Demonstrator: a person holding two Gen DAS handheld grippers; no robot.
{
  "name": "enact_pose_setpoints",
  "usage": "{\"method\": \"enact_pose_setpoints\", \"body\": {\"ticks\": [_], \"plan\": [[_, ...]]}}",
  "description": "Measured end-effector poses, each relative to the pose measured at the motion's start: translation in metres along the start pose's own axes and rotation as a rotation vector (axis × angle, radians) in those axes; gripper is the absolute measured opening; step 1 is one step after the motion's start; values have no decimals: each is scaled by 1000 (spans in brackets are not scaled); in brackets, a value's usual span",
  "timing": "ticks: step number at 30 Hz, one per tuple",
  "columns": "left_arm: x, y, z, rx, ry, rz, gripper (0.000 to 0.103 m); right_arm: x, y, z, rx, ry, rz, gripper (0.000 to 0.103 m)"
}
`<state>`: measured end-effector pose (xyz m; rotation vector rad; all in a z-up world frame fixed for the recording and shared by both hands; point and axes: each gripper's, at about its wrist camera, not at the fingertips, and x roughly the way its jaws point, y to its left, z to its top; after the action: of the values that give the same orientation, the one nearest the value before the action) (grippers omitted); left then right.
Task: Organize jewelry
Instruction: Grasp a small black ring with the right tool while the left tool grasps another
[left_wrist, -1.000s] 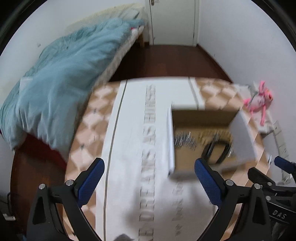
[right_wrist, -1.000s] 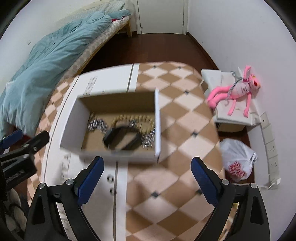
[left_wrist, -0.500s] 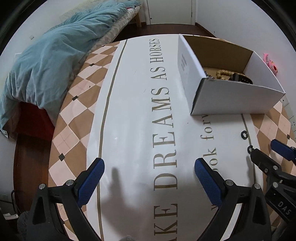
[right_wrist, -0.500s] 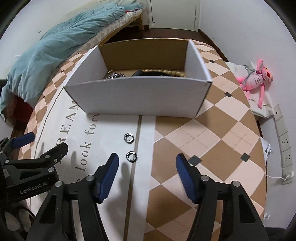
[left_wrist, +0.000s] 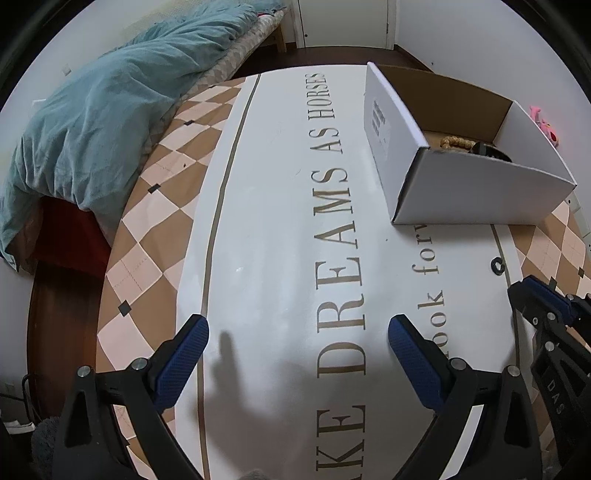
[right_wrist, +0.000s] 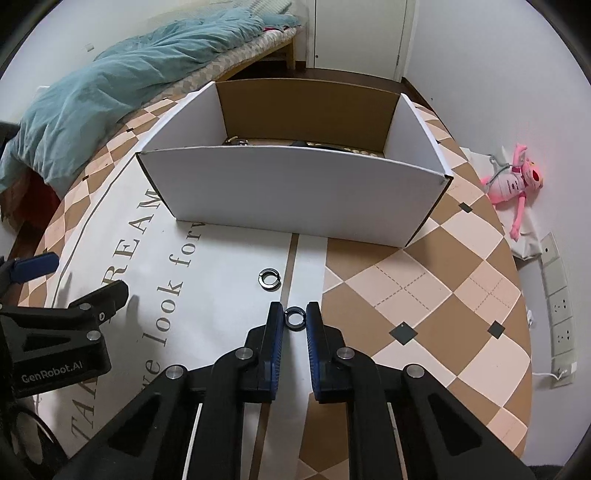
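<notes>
Jewelry lay in 2 places: inside the white cardboard box, where a beaded bracelet and a dark band showed above the wall, and loose on the worktop in front of it. 2 dark rings sat on the white printed runner. The nearer ring lay between the blue pads of the right gripper, whose jaws had narrowed to a slim gap around it; whether the pads touched it could not be told. The farther ring rested just beyond, apart from the box. The left gripper hovered over the runner's lettering with its jaws wide apart, holding nothing.
</notes>
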<state>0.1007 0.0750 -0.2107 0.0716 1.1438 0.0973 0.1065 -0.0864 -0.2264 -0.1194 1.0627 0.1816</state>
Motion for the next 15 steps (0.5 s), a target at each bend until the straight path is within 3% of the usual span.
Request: {"method": "enact_pose_setpoints", "body": {"ticks": [5,15], "plan": [[-14,-19,9,11,-32,-30,99,-15,-29,3,95,-23,18,13],[-9,-91,22,27,-21,-135,99,-27,-104,1,247,-20,-42,13]]}}
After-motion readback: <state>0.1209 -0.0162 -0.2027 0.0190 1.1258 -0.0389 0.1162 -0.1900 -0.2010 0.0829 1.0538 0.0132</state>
